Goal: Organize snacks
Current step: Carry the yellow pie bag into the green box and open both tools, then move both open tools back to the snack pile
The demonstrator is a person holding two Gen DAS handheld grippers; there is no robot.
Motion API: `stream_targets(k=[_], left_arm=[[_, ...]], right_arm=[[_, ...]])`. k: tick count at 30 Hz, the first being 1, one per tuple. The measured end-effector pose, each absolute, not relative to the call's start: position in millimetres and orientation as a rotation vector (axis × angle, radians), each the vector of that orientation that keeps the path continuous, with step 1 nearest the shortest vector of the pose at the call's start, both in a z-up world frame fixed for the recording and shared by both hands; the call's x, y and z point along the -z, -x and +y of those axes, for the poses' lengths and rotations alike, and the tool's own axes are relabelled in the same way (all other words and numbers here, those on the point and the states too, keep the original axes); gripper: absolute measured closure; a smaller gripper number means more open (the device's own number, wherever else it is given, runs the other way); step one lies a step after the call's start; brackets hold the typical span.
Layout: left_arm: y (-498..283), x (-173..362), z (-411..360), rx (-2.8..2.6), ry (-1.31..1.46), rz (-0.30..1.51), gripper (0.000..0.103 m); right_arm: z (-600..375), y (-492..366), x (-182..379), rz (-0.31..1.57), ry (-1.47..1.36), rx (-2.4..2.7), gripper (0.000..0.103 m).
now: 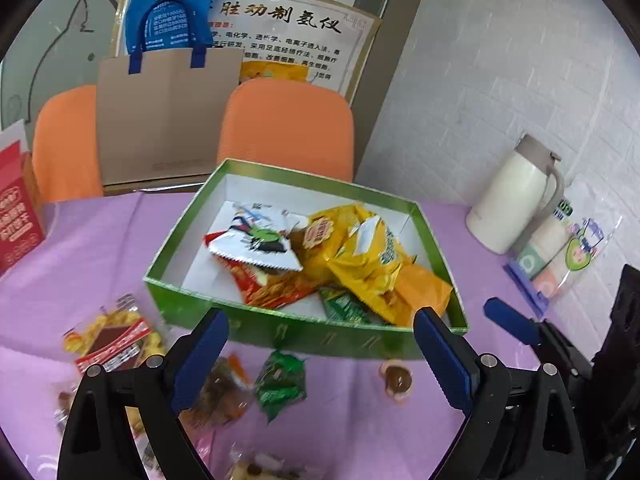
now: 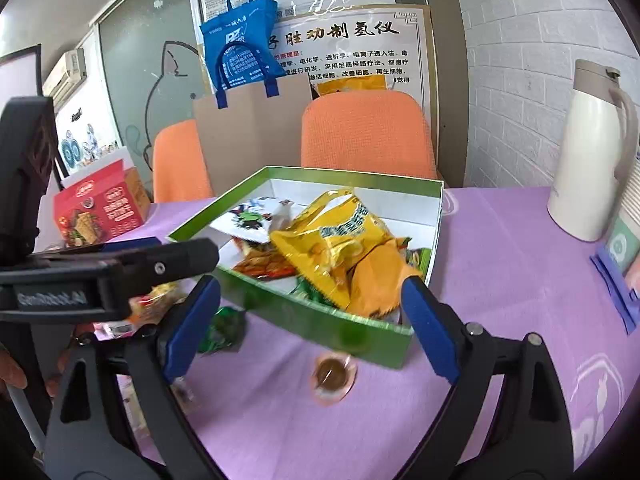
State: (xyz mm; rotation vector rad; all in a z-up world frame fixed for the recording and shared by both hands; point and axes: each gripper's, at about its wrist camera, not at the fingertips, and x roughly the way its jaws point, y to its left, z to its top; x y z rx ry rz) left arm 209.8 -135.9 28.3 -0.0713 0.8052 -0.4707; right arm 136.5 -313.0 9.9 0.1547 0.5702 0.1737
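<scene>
Snacks (image 1: 360, 256) are piled in the green box (image 1: 280, 336) on the purple worktop (image 2: 500, 248); others are scattered before it. Both the left gripper (image 1: 320, 350) and right gripper (image 2: 310, 320) are held wide, empty.

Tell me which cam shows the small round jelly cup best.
Right wrist view: the jelly cup lies centred between the open right hand-held gripper fingers, unobstructed on the purple cloth. Left wrist view shows it smaller, blurred, beside that gripper's right finger, below the green box.
</scene>
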Motion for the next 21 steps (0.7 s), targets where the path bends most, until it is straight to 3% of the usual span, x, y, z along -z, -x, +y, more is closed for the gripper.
stream_targets(k=[9,21], left_arm=[[-140,-29,-99,0.403,0.037,0.791,0.007],[-89,16,-60,0.442,0.090,0.833,0.007]], right_arm=[[-297,-79,-9,0.598,-0.171,-0.187,0.007],[-292,-46,22,0.724,-0.188,-0.169,0.007]])
